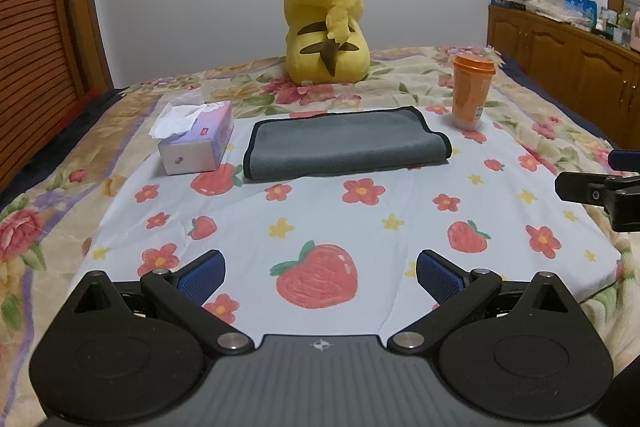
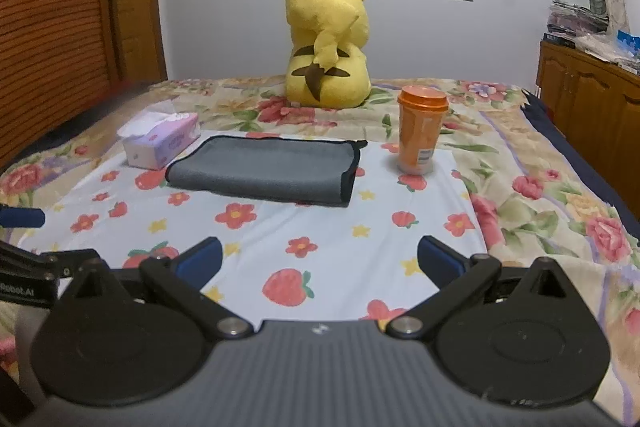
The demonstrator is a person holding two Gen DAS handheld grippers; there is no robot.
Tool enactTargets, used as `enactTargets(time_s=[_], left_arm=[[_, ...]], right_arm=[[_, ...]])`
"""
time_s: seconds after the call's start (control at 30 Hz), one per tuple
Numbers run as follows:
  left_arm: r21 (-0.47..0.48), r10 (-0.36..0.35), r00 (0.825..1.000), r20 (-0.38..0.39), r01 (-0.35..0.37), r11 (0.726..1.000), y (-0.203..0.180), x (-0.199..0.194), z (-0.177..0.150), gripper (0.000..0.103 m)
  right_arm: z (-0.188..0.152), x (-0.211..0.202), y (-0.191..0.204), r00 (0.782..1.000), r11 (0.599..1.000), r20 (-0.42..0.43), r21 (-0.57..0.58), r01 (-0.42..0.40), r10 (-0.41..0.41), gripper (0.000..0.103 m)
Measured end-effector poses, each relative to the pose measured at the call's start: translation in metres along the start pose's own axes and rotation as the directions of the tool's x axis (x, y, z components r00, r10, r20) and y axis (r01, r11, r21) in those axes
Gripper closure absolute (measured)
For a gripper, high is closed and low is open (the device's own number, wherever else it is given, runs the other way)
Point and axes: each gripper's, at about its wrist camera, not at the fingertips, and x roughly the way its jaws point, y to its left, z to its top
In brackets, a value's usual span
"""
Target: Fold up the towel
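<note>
A grey towel with black edging lies folded into a flat rectangle on a white strawberry-print cloth on the bed. It also shows in the right wrist view. My left gripper is open and empty, held well short of the towel above the cloth's near part. My right gripper is open and empty too, also short of the towel. The right gripper's fingers show at the right edge of the left wrist view.
A tissue box stands left of the towel and an orange lidded cup right of it. A yellow plush toy sits behind. A wooden cabinet stands at the right, a slatted wooden panel at the left.
</note>
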Motion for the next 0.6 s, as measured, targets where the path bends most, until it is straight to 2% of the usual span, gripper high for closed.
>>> enactTargets(time_s=[0.27, 0.6], left_arm=[[-0.014, 0.016, 0.999, 0.037, -0.015, 1.000, 0.002, -0.009, -0.002, 0.000], [-0.054, 0.033, 0.995, 0.097, -0.028, 0.998, 0.009, -0.024, -0.002, 0.000]], right_arm=[[0.000, -0.001, -0.004, 1.000, 1.000, -0.001, 0.016, 0.013, -0.013, 0.000], [0.000, -0.014, -0.006, 0.999, 0.999, 0.040, 0.028, 0.015, -0.016, 0.000]])
